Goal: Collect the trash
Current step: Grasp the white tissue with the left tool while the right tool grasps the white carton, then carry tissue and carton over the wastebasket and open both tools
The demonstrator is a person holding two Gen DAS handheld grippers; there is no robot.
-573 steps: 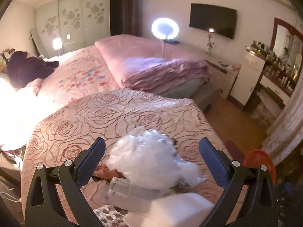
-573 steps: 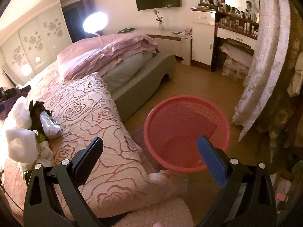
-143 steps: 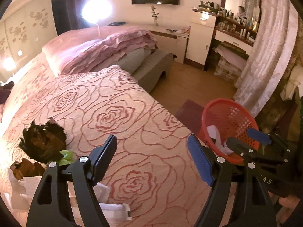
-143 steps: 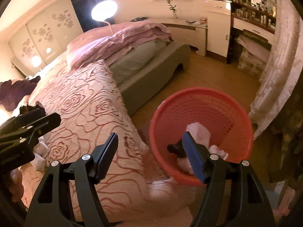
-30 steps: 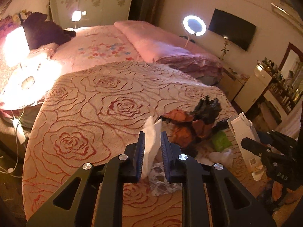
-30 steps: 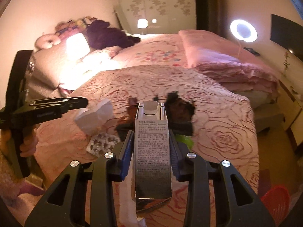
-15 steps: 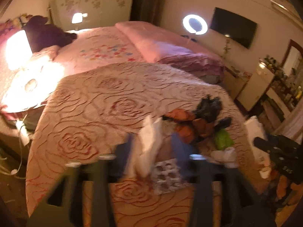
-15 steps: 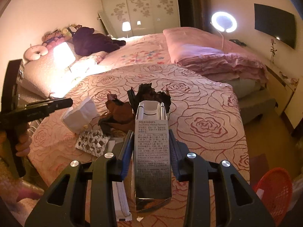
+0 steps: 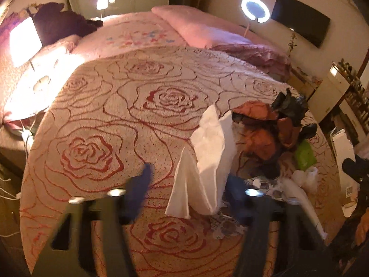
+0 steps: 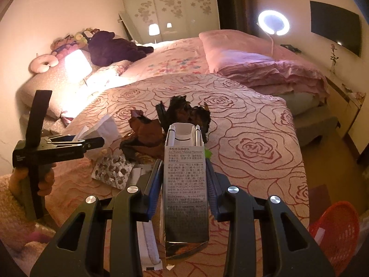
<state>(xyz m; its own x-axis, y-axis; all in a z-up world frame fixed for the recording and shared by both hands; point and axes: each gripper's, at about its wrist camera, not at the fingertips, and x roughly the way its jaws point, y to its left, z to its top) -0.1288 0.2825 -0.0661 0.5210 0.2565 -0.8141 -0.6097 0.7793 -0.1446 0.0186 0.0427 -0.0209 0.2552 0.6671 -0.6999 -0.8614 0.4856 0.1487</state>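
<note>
Bedspread [image 9: 96,120] holds trash; left tool [image 9: 186,184] released, right tool [image 10: 183,180] grasping carton [image 10: 184,184].

I count one white tissue [image 9: 208,152], one tall box [image 10: 185,184], one red basket [image 10: 334,233] and two lamps.

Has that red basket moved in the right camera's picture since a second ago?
Yes, in the picture only: the red basket sits higher and further in from the corner, still beside the bed. The camera likely swung, not the basket.
</note>
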